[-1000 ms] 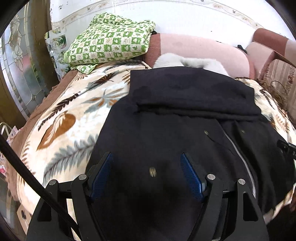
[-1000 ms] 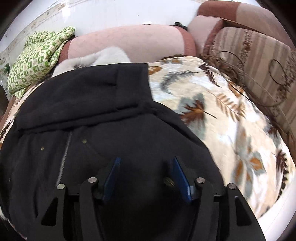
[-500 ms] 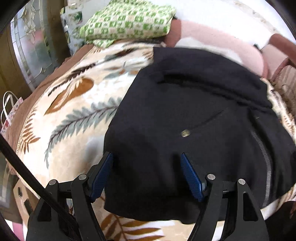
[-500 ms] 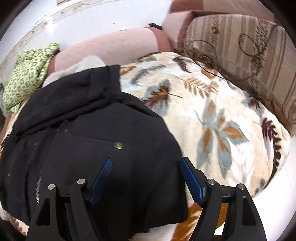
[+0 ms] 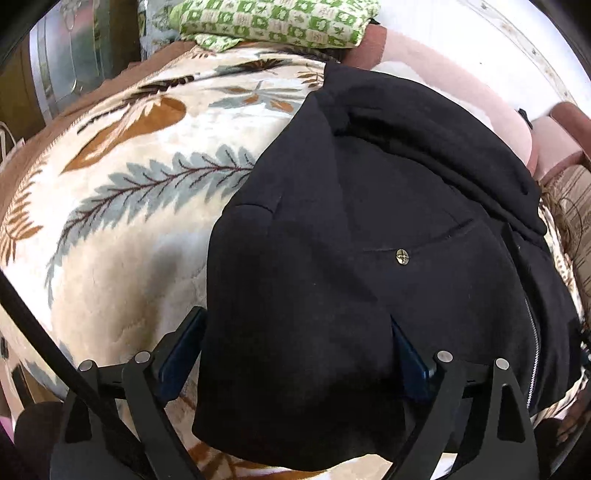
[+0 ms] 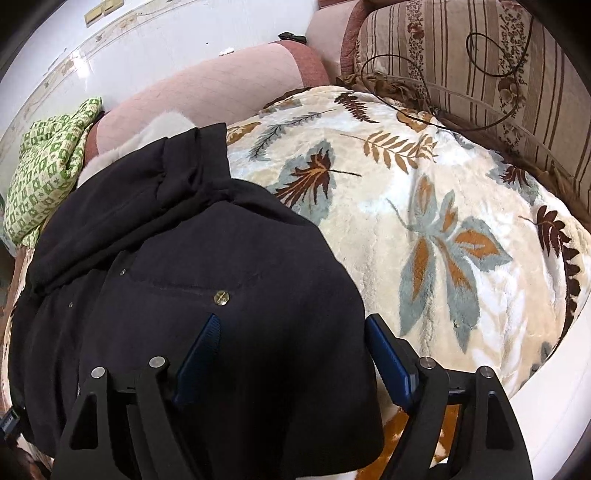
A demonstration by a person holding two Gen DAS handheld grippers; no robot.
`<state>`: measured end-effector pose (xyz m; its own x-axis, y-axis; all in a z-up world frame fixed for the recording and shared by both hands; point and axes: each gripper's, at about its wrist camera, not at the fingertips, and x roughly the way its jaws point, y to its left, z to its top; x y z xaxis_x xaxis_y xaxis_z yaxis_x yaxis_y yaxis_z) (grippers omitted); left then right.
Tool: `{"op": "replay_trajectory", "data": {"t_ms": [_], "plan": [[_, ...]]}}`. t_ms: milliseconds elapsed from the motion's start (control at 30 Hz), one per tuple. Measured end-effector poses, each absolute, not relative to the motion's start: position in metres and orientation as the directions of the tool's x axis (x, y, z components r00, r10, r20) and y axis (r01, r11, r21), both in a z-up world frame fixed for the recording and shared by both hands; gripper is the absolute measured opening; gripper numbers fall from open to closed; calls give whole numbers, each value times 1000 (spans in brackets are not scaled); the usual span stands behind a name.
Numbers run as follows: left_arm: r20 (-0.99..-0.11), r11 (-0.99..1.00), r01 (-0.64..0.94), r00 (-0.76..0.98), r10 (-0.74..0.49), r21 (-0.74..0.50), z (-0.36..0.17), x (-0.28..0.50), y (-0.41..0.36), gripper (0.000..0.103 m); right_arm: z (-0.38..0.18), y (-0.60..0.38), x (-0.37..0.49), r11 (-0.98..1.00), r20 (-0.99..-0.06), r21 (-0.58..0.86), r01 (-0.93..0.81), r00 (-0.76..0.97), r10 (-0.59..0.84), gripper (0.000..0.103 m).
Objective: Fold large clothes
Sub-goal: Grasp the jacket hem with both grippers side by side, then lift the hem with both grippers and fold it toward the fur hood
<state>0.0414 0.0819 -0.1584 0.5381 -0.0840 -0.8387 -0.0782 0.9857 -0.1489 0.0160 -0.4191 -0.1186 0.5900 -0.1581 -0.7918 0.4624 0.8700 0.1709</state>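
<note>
I see the black coat (image 5: 369, 240) lying on the leaf-print blanket (image 5: 122, 206) of the bed, its hem nearest me and its long axis running away toward the pink bolster (image 6: 207, 92), where the folded-over top lies. My left gripper (image 5: 295, 354) has its jaws spread wide, and the coat's near left corner sits between them, unpinched. My right gripper (image 6: 291, 354) also has its jaws apart, straddling the coat's near right corner. A brass snap (image 6: 221, 297) shows just beyond them. A green checked cloth (image 5: 273, 22) lies at the bed's far left.
</note>
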Motion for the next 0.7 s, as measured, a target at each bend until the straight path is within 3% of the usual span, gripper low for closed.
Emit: {"op": "replay_trajectory", "data": {"t_ms": [267,400,600,700], "plan": [[-828,983,-34,545,-133,-180,-148,36,86,93,-117,-430,13,869,-797,222,441,596,-99,84],[-782,972,-95,613,-111,-213,-121,38,114,93,-121,-443,14,856,-806,258,449,588,-65,85],[-799,945,-197,594,-98,-262,-113,46,161,93,-139,-461,17,756,-773,474,451,625,111,85],[-826,932,-168,530,-189,-321,-125,52,167,93,-143,-457,19,750,-761,506,426,630,156,89]]}}
